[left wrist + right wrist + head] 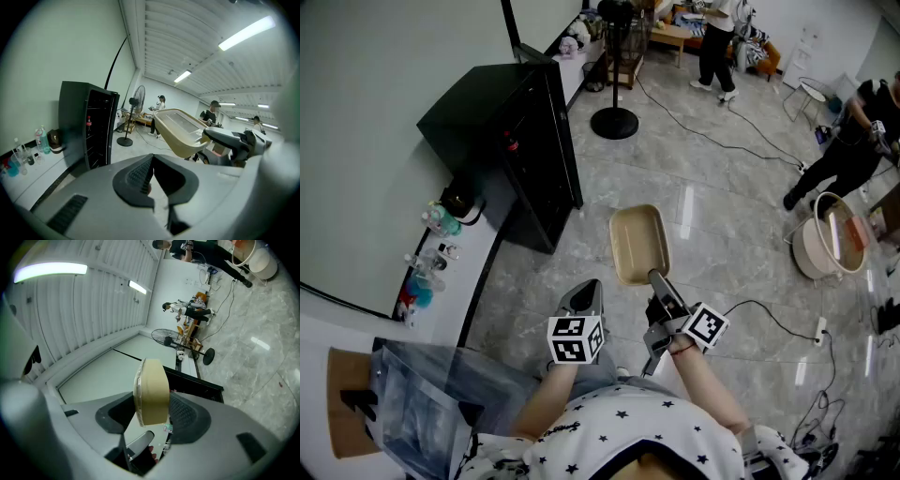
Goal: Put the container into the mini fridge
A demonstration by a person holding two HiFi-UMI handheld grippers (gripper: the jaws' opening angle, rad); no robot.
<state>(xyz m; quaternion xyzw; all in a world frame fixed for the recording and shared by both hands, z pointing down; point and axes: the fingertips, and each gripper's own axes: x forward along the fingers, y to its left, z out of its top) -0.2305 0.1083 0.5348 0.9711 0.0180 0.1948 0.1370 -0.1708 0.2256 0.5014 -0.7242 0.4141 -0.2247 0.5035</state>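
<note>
Container (638, 242) carried over open floor (722, 216), well apart from the mini fridge (511, 141).
The right gripper (659, 281) is clenched on the near short edge of the beige container, which juts forward to 12 o'clock with its 3 other edges free in the air. The left gripper (586, 292) sits just beside it at 9 o'clock, its jaws pressed together at the tips with nothing between them. The black fridge stands at 10 o'clock from the container, its back to the wall and its glass front towards the floor; bare tile lies between the 2. A fan stand's round base (614, 123) sits at 12 o'clock, beyond the fridge's far corner. A low ledge (478, 272) with bottles runs along the wall at 9 o'clock. At 3 o'clock stands a pale tub (814, 246), and a thin cable (769, 314) trails across the tile at 4 o'clock.
</note>
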